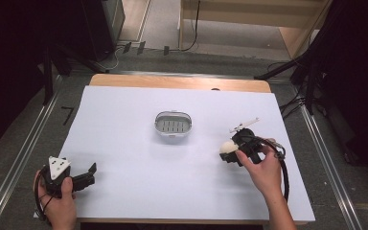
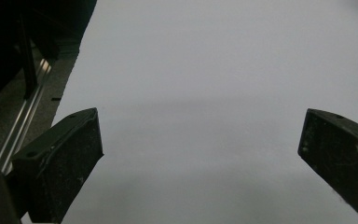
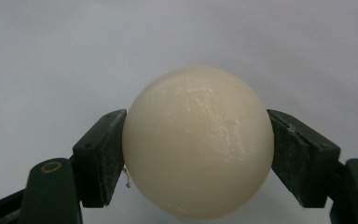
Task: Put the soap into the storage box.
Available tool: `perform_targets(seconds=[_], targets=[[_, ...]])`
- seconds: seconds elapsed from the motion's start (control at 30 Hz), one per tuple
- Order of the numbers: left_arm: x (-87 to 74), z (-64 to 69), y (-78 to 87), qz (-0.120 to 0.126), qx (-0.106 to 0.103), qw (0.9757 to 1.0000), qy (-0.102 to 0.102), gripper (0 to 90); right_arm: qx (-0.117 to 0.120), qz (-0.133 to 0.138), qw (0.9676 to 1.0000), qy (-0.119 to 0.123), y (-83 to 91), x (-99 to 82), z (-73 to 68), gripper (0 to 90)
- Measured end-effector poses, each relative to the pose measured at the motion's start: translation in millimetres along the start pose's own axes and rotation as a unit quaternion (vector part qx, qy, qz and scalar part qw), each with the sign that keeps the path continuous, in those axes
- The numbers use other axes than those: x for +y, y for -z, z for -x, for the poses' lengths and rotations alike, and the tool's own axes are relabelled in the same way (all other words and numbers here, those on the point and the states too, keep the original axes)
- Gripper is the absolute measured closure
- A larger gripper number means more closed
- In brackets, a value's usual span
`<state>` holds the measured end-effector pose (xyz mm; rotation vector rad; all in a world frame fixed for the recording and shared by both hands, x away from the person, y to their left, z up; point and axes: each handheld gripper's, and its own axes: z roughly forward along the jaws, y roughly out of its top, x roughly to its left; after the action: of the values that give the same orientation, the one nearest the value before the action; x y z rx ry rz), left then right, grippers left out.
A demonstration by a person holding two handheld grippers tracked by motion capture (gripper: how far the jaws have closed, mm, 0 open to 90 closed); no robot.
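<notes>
I've got the soap [image 3: 198, 142] clamped between my right gripper's [image 1: 231, 151] pads, both faces pressing its rounded sides, just over the white table [image 1: 139, 163] at the right; the dish [image 1: 173, 123] sits well apart, toward the middle; my left gripper [image 1: 87, 176] rests at the near left corner, jaws wide, nothing in them; the trick now, I'd say, is a steady squeeze, since that smooth curve could slip; carry it level, come in over the dish, lower gently before letting go.
</notes>
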<state>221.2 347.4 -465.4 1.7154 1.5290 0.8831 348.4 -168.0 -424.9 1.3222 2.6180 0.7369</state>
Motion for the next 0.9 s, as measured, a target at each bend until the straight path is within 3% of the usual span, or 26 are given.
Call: perform_targets(seconds=[0.23,0.9], targets=[[0.0,-0.2,0.1,0.0,0.0,1.0,0.0,0.1,-0.003,0.01,0.9999,0.006,-0.3,9.0,-4.3,25.2],[-0.1,-0.9,0.2,0.001,-0.003,1.0,0.003,0.1,0.015,0.011,0.9992,0.034,-8.8,39.7,-25.4,25.2]])
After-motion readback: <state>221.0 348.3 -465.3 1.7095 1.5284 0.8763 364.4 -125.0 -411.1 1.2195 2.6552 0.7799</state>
